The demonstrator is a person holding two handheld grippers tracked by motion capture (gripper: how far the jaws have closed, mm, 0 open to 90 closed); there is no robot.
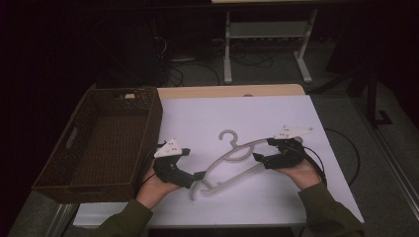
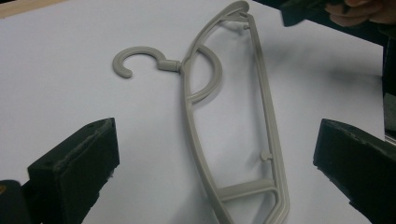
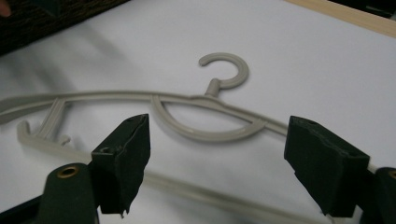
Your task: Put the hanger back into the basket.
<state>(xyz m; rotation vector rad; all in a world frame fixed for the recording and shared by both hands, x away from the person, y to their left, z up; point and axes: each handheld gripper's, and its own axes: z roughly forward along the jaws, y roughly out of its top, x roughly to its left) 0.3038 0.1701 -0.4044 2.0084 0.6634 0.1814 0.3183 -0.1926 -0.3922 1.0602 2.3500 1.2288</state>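
Flat, hanger (image 1: pixel 232 160) between both open grippers

Grey hanger (image 1: pixel 232 160), white table cover (image 1: pixel 257 113), dark brown woven basket (image 1: pixel 148 123), black fingers (image 3: pixel 123 158).

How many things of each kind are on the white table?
Grey hanger: 1
Brown wicker basket: 1
Black grippers: 2, the left gripper and the right gripper, both with jaws open, at the two ends of the hanger
Total: 4
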